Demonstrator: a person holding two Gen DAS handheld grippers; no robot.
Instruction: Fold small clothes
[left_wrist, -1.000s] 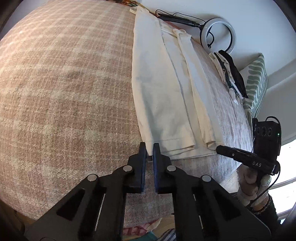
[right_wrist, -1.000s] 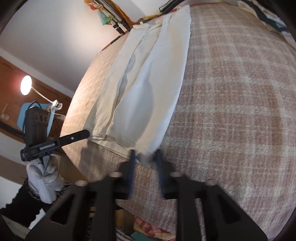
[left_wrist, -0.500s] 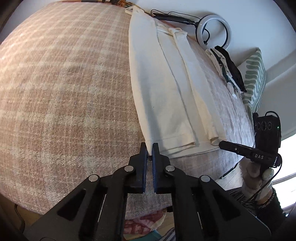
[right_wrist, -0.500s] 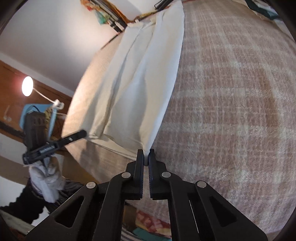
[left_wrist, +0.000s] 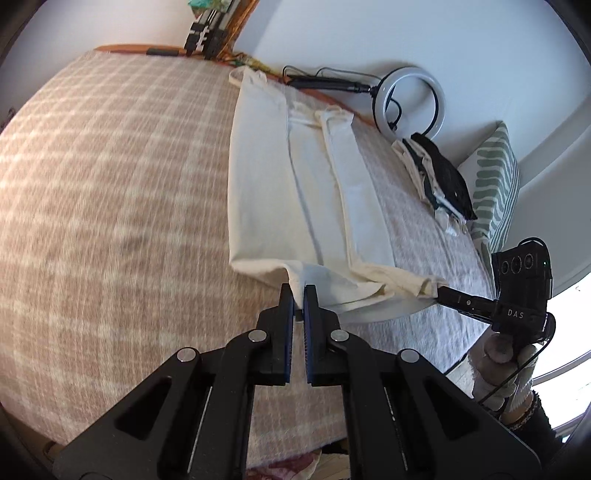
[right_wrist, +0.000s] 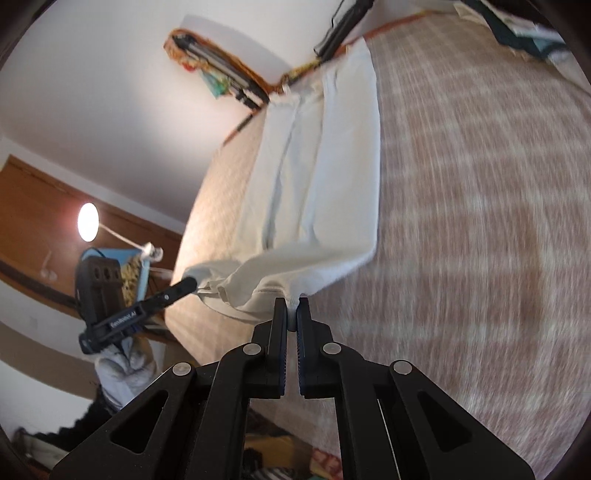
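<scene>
Both hand-held grippers, left (left_wrist: 299, 291) & right (right_wrist: 291, 306), clamp cream garment (left_wrist: 266, 192) hem corners, lifted off blanket (left_wrist: 110, 203).

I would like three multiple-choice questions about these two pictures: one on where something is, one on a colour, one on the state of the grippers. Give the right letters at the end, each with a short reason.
1. Where does the ring light stand?
A. in the middle of the bed
B. at the wall beyond the bed's far edge
C. on the striped pillow

2. What colour is the garment being folded?
A. cream
B. dark blue
C. red

3. How do the grippers stand?
A. both open, away from the garment
B. only the left gripper holds cloth
C. both shut on the garment's near hem

Answers:
1 B: its ring shows against the white wall, past the plaid blanket.
2 A: the cloth is pale cream in both views.
3 C: the left gripper and the right gripper each pinch a hem corner, lifted off the blanket.
</scene>
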